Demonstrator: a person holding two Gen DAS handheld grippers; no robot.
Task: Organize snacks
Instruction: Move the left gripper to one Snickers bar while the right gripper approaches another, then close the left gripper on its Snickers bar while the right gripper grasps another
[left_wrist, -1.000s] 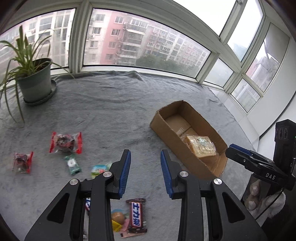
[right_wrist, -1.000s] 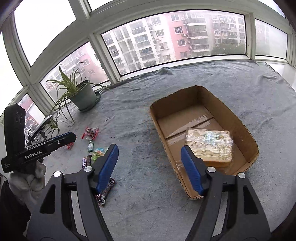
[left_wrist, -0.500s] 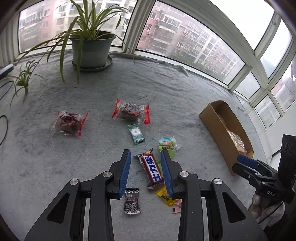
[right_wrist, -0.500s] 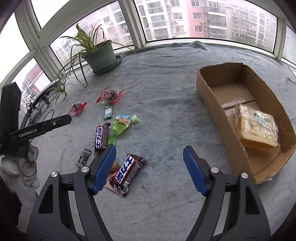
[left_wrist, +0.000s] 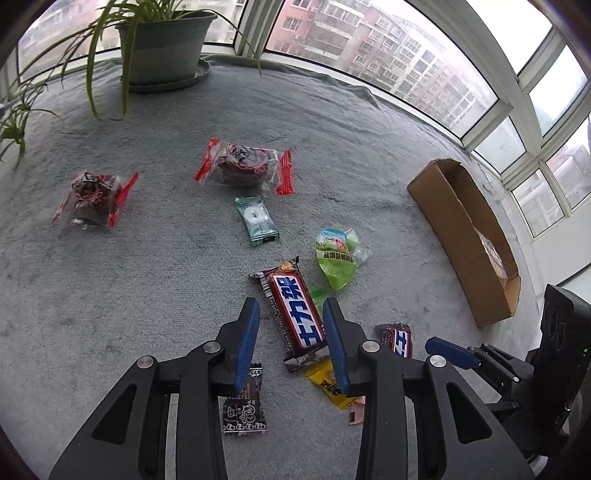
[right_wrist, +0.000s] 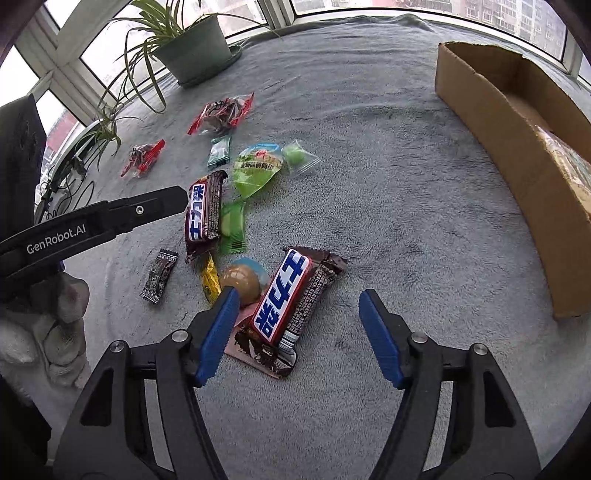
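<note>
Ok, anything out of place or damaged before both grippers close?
Nothing looks damaged. The snacks lie scattered and overlapping on the grey cloth; one chocolate bar lies on a pink wrapper, and the cardboard box holds only one wrapped pack.

We read "GenRobot.AI" on the left tool (right_wrist: 177, 201), and "士力架" on both chocolate bars (right_wrist: 282, 295).
</note>
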